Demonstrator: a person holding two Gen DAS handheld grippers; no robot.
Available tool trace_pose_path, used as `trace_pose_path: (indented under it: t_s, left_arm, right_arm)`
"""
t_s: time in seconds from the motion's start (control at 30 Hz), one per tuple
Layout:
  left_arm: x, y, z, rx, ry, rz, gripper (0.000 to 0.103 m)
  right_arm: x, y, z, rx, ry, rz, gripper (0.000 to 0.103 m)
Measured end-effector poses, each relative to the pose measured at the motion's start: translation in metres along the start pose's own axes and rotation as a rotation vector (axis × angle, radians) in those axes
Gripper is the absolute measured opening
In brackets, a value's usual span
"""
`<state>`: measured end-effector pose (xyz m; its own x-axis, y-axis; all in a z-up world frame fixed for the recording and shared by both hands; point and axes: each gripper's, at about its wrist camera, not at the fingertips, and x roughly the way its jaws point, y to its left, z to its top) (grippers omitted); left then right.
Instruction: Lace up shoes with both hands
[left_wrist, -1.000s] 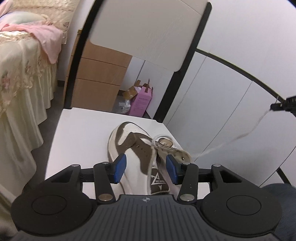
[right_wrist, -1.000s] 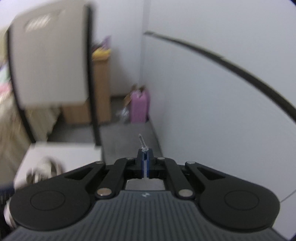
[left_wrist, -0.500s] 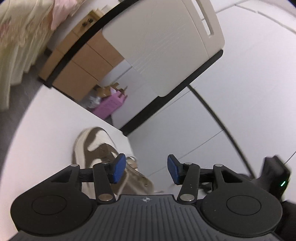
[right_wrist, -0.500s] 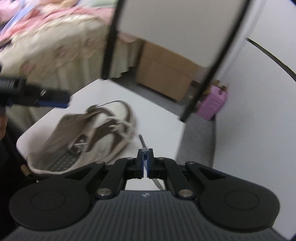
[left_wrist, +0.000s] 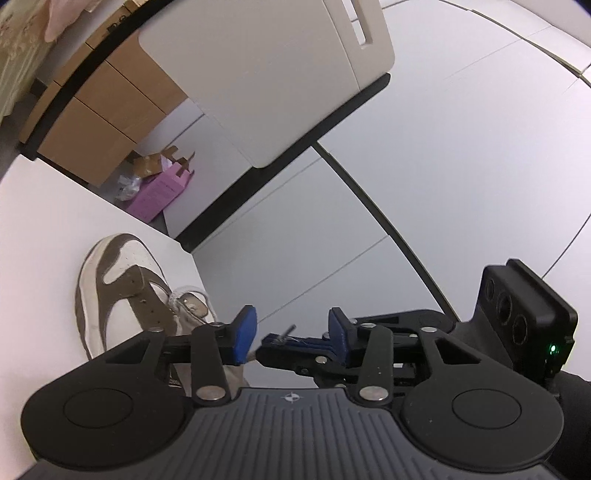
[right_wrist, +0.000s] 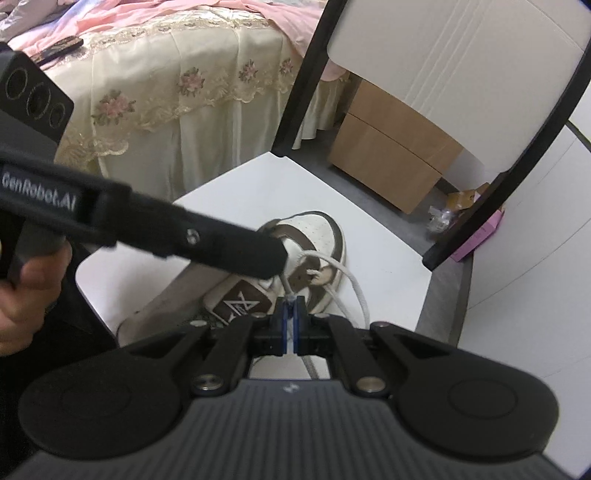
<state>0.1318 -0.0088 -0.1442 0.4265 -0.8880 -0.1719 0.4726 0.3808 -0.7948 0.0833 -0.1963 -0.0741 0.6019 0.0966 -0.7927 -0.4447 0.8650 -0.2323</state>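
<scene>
Shoe: a brown-and-white sneaker (right_wrist: 295, 266) lies on the white seat (right_wrist: 369, 221) of a chair, toe toward the chair back, tongue label facing the right wrist camera.
Lace: a white shoelace (right_wrist: 354, 288) comes out of the eyelets near the tongue, loops to the right over the seat and runs back to the right tool.
Right gripper (right_wrist: 290, 321): its blue pads are pressed together, pinching the lace just behind its tip; the short plastic tip (left_wrist: 288, 329) sticks out past the pads.
Left gripper (left_wrist: 291, 334): its jaws have just been closing but stand apart; the right tool's nose and the lace tip sit in the gap between them, and I cannot tell whether either pad touches.
Left hand (right_wrist: 26, 291): wrapped round the left tool's handle, at the left edge of the right wrist view.
Surroundings: a bed with a floral lace cover (right_wrist: 177, 92) behind the chair, wooden drawers (right_wrist: 391, 155) beside it, a pink box (left_wrist: 159, 192) on the floor by the white wall.
</scene>
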Motion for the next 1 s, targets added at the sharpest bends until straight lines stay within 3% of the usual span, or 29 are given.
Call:
trace_pose_path:
  t_s: [0.07,0.13,0.33,0.37,0.4,0.47,0.63,0.8,1.0]
  left_arm:
    - [0.002,0.0,-0.001,-0.002,0.009,-0.002,0.028]
    - [0.003,0.001,-0.002,-0.01,0.016,-0.018,0.007]
    - [-0.001,0.008,-0.001,-0.065,-0.008,-0.058,0.003]
    - [-0.002,0.009,0.0,-0.078,-0.013,-0.063,0.003]
    - [-0.004,0.011,0.0,-0.09,-0.016,-0.069,0.003]
    - [-0.004,0.013,0.001,-0.106,-0.018,-0.076,0.003]
    - [-0.003,0.012,0.0,-0.109,-0.006,-0.086,0.003]
    - [-0.003,0.012,0.0,-0.11,-0.005,-0.085,0.003]
    - [-0.003,0.009,0.0,-0.087,-0.008,-0.05,0.004]
  right_arm:
    - [-0.002,0.002,0.001,0.002,-0.006,0.014,0.003]
    - [-0.004,0.004,0.001,-0.003,-0.014,0.021,0.003]
    - [-0.012,0.005,0.0,-0.006,-0.052,0.034,0.006]
    - [-0.014,0.006,-0.001,-0.021,-0.059,0.029,0.011]
    - [-0.017,0.007,-0.002,-0.035,-0.066,0.024,0.028]
    - [-0.022,0.01,-0.003,-0.076,-0.088,0.021,0.042]
    - [-0.029,0.015,-0.004,-0.127,-0.111,0.02,0.034]
    - [-0.028,0.015,-0.003,-0.128,-0.108,0.014,0.006]
    - [-0.028,0.01,-0.005,-0.098,-0.124,0.028,0.004]
